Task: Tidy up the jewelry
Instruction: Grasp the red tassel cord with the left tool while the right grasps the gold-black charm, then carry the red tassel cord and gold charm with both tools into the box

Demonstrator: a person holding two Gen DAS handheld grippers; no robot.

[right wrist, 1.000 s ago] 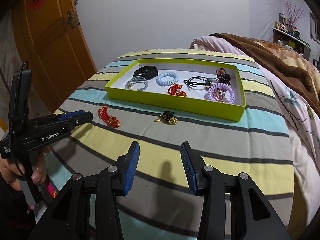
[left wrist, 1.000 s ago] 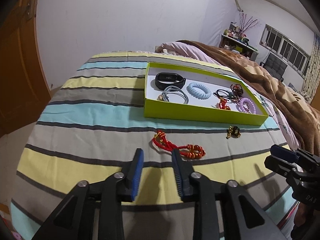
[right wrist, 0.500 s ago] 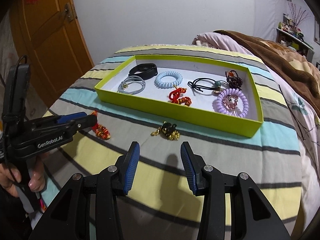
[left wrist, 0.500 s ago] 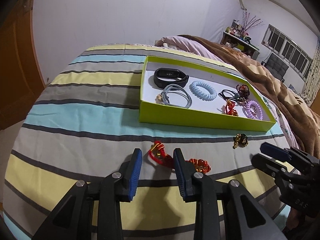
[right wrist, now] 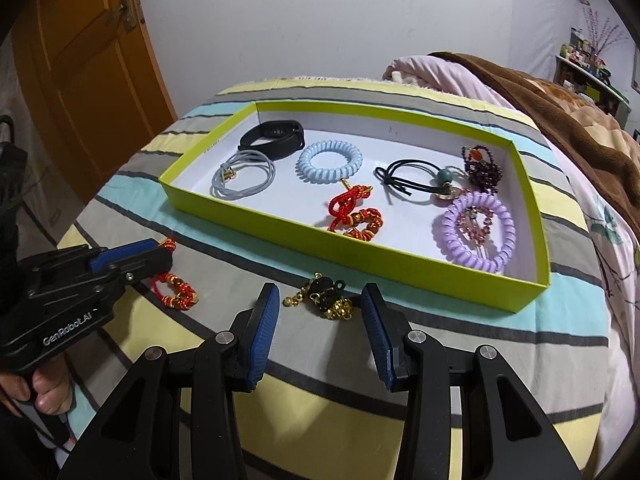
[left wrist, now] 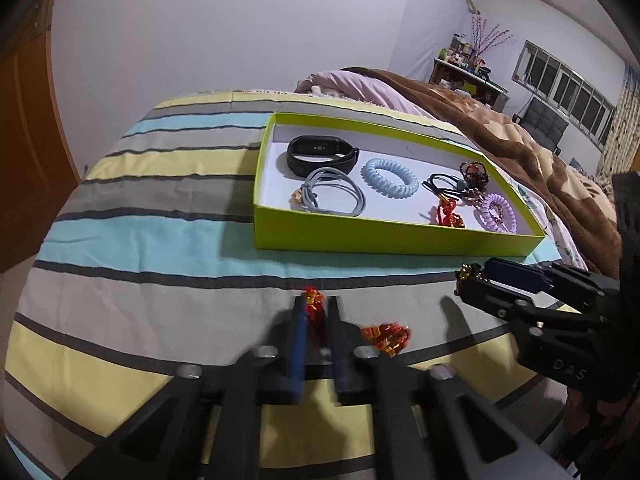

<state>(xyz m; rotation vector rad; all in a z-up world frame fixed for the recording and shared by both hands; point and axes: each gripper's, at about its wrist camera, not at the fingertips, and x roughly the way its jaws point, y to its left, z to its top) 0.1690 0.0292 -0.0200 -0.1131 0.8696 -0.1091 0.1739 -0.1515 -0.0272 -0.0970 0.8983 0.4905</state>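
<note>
Quick rundown of what's seen on the bed (left wrist: 132, 236), which is covered in a striped sheet. A lime-green tray (right wrist: 420, 276) with a white inside is parked toward the far side, and most of the jewelry is already laid out in it: a black fitness band (right wrist: 272, 140) at the back left, a grey cord loop (right wrist: 244, 174) just in front of it, a pale blue coil hair tie (right wrist: 330, 162) beside those, a red knotted bracelet (right wrist: 354, 216) near the middle front, a black hair tie with a green bead (right wrist: 420, 182), a dark beaded piece (right wrist: 482, 168) at the back right, and a purple coil hair tie (right wrist: 474, 232) with something pinkish inside it.

Two pieces are left out on the sheet in front of the tray. A red and gold cord bracelet (left wrist: 386, 336) is caught at one end by the left gripper (left wrist: 316, 316), whose fingers are drawn nearly together around the red cord, with the beaded end trailing off to the right on the sheet. That view is motion-blurred, so how firm the pinch is can't be judged exactly. In the right wrist view the same bracelet (right wrist: 176, 290) is seen partly tucked under the left gripper (right wrist: 160, 254).

A black and gold charm piece (right wrist: 328, 300) is lying just in front of the tray's near wall. The right gripper (right wrist: 318, 320) is held wide apart, low over the sheet, with the charm piece sitting between its blue-padded fingertips and touched by neither.
</note>
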